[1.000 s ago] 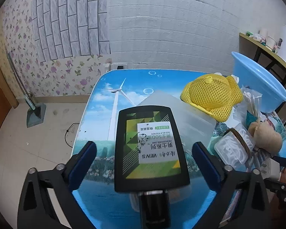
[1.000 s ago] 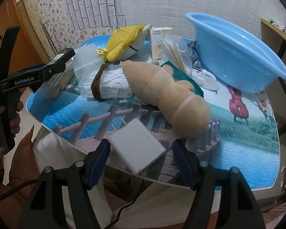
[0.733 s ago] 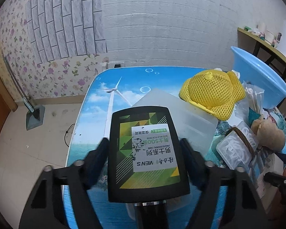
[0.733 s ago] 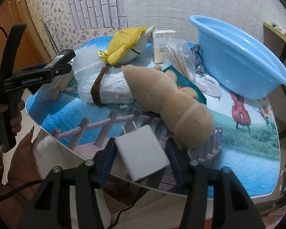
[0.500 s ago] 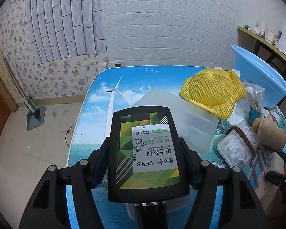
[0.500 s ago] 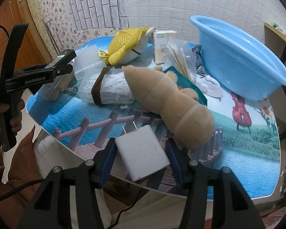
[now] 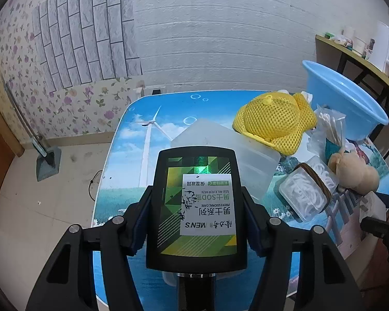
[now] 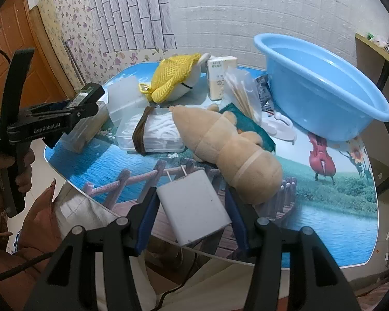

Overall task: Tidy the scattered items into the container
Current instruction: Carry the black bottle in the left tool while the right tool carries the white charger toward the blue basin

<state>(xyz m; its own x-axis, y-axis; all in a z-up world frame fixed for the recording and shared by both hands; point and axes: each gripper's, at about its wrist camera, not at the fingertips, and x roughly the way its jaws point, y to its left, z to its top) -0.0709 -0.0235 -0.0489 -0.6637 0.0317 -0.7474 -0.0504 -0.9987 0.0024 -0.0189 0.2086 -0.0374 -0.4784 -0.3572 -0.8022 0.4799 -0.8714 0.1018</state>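
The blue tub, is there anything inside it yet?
The blue tub looks bare inside: only smooth blue wall and part of the bottom show. Its near rim hides the rest of the bottom, so something small and flat there could not be seen.

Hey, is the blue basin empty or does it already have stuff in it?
Empty: the blue basin shows only bare inner wall.

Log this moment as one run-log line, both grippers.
left gripper: closing on black bottle | right gripper: shut on white charger | blue basin: nothing visible inside
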